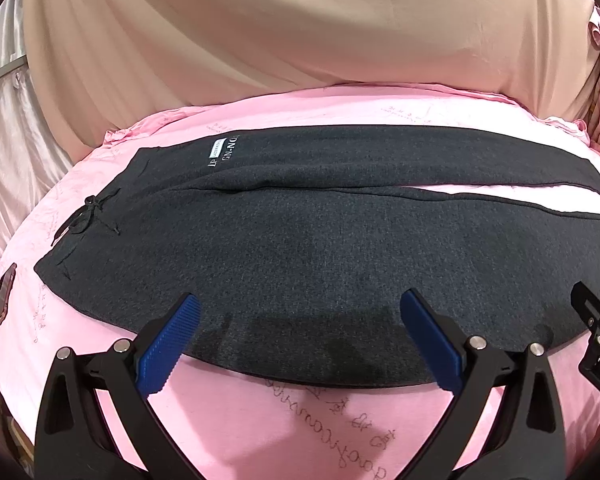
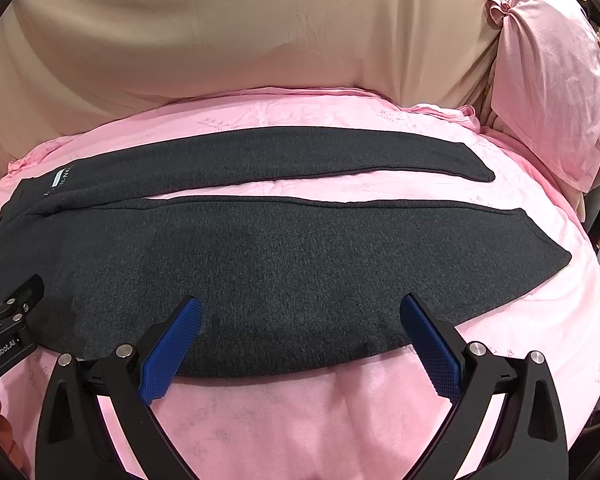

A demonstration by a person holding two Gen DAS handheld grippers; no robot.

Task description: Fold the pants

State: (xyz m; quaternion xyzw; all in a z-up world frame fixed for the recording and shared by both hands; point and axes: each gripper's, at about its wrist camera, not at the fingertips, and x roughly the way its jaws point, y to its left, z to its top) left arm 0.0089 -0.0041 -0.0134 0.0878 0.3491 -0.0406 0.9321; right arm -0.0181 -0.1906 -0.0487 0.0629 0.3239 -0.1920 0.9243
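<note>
Dark grey pants (image 1: 300, 240) lie flat on a pink bed sheet (image 1: 300, 420), waistband with a drawstring bow (image 1: 90, 210) at the left, both legs running right and slightly apart. The pants also show in the right wrist view (image 2: 300, 264). My left gripper (image 1: 300, 308) is open, its blue pads over the near edge of the near leg around the thigh. My right gripper (image 2: 300, 312) is open over the near edge of the same leg, further toward the cuff. Neither holds cloth.
A phone in a patterned case (image 1: 2, 300) lies on the sheet left of the waistband. A beige curtain (image 1: 300, 40) hangs behind the bed. A pink pillow (image 2: 548, 80) stands at the far right. The sheet (image 2: 300, 420) continues toward me.
</note>
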